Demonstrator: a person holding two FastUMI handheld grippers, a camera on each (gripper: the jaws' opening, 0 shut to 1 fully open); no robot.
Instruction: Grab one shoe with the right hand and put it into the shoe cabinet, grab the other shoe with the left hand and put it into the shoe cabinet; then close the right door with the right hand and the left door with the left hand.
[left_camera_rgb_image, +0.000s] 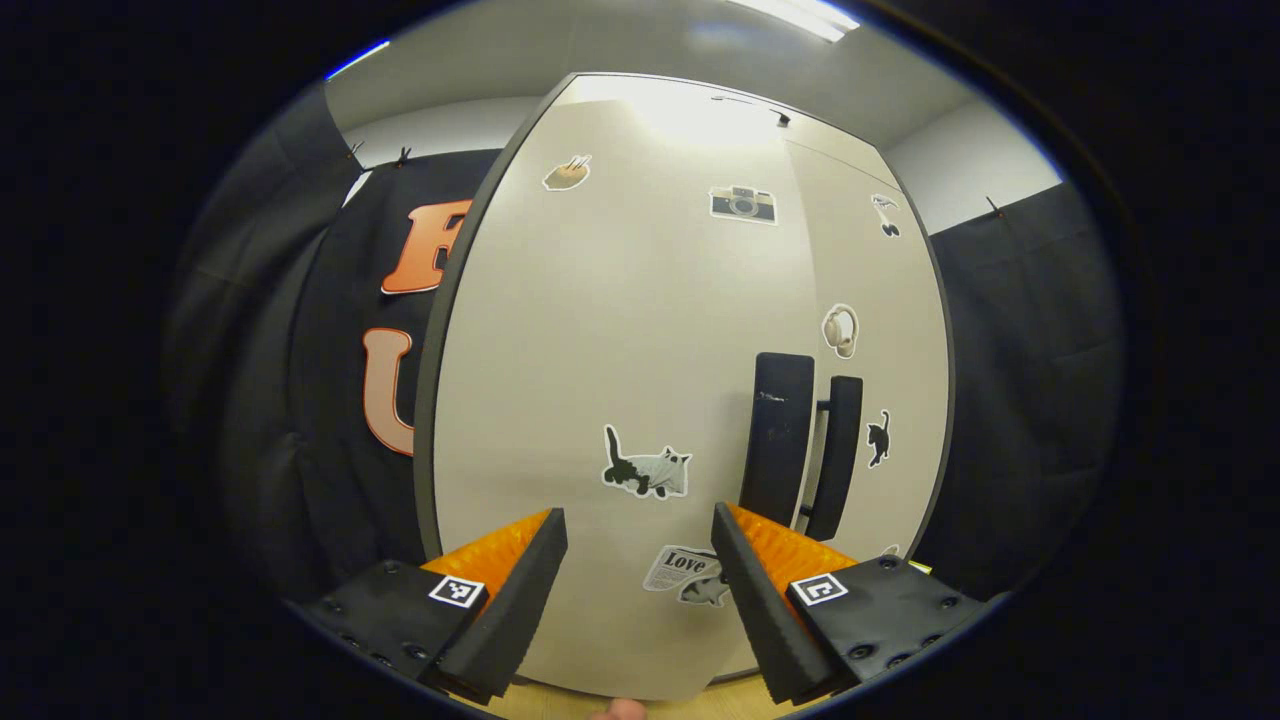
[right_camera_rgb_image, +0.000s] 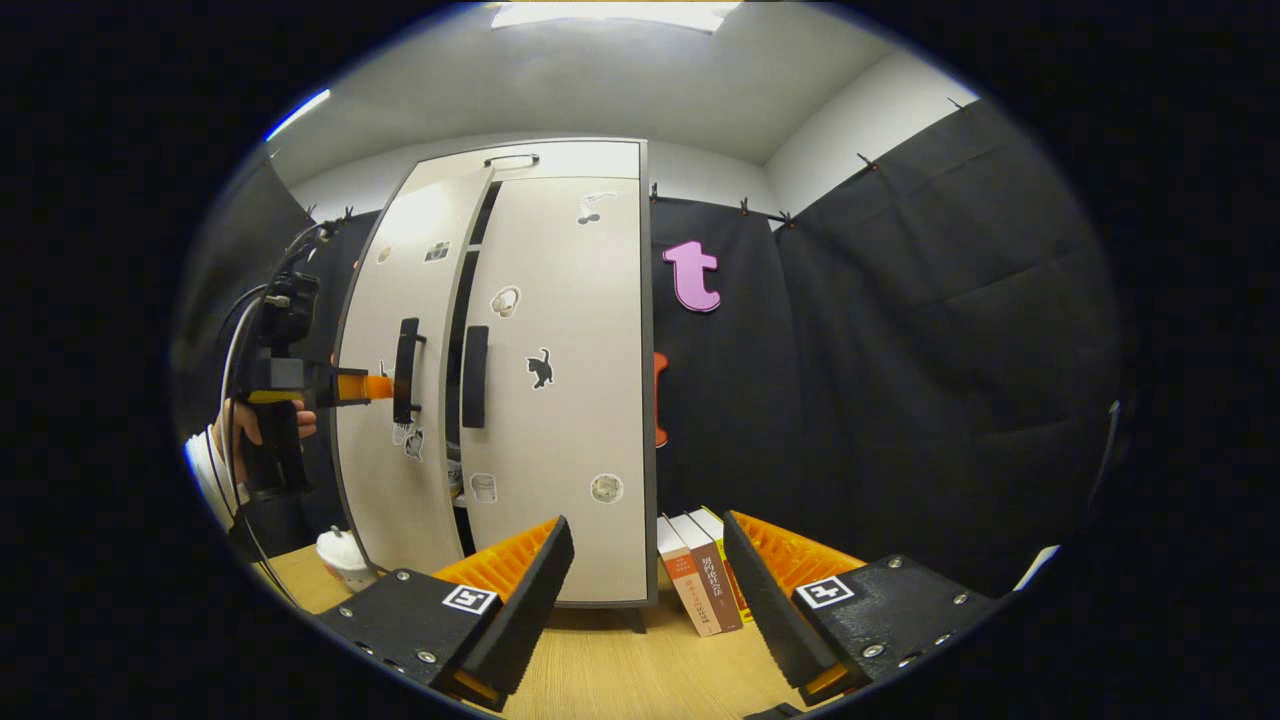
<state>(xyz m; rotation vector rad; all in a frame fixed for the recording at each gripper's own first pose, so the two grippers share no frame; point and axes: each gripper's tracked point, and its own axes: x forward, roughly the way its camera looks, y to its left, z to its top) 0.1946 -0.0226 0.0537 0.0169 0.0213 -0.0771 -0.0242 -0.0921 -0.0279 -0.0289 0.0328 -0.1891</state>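
The left door (right_camera_rgb_image: 400, 400) of the shoe cabinet (right_camera_rgb_image: 560, 160) stands slightly ajar; a narrow dark gap separates it from the right door (right_camera_rgb_image: 570, 400), too slim for a gripper. The left gripper (right_camera_rgb_image: 372, 387) is at the left door's face, jaws apart, beside the handle (left_camera_rgb_image: 778, 440). On the tabletop (right_camera_rgb_image: 600, 670), books (right_camera_rgb_image: 700, 570) lean just right of the cabinet, and a white cup (right_camera_rgb_image: 345, 560) stands near its left foot. Bare tabletop lies before the right gripper (right_camera_rgb_image: 645, 580).

Black cloth walls (right_camera_rgb_image: 900, 350), probably wooden floor (right_camera_rgb_image: 620, 670).
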